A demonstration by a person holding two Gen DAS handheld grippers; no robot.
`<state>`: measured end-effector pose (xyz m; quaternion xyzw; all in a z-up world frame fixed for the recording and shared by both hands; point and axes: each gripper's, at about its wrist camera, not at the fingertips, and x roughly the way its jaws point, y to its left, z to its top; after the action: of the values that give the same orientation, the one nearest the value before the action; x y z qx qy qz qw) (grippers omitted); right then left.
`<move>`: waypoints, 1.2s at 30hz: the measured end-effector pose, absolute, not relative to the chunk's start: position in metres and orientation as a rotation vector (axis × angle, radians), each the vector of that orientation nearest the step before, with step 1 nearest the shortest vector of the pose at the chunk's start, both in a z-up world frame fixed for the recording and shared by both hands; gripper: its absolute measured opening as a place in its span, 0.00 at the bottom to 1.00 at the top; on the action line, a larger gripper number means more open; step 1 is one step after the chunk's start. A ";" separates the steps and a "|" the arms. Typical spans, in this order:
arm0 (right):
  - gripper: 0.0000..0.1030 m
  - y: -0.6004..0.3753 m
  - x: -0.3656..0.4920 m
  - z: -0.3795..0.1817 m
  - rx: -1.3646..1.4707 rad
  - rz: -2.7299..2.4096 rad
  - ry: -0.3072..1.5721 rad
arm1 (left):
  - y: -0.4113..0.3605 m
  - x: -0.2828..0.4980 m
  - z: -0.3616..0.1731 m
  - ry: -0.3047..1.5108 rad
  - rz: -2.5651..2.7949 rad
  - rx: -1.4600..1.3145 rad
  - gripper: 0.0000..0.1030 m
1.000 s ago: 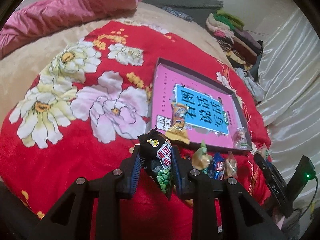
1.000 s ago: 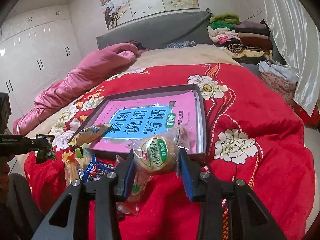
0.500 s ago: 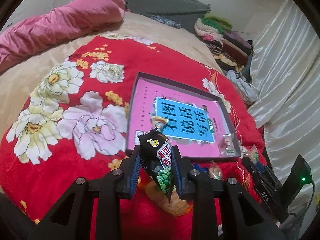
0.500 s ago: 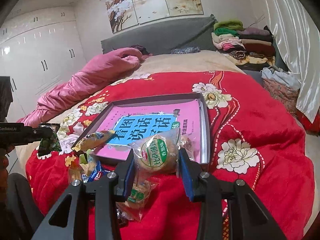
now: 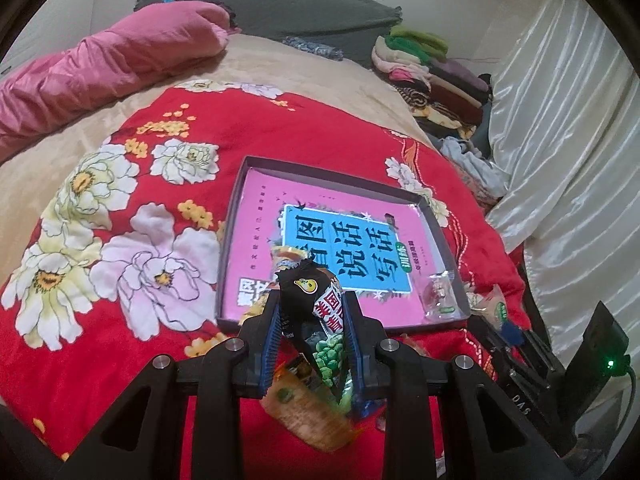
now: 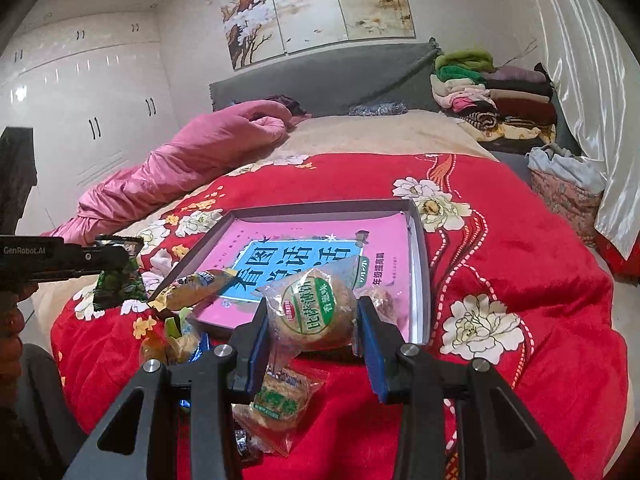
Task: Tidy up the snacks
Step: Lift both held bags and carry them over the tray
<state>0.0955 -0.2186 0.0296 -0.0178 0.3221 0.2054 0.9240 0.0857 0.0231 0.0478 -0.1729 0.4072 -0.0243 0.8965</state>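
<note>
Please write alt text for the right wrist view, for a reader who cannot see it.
The right gripper is shut on a round biscuit in clear wrap, above a shallow tray holding a pink book on a red floral blanket. More snack packets lie below; the left gripper holds a green packet.

**Readable print around the tray**

Inside the tray (image 6: pixel 422 264), on the pink book (image 6: pixel 384 236): "看图说话写话". Just before the tray, on the round biscuit packet (image 6: pixel 312 312): "比萨薄饼". Left of the tray, on the black gripper arm (image 6: pixel 60 258): "GenRobot.AI".
</note>
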 end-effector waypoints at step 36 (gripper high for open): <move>0.40 -0.193 0.140 0.004 -0.050 0.466 0.730 | -0.001 0.155 0.006 0.908 -0.101 -0.359 0.21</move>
<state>0.1399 -0.1925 0.0038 -0.0242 0.3537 0.2259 0.9074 0.1554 -0.0007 0.0064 -0.1725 0.4361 -0.0484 0.8819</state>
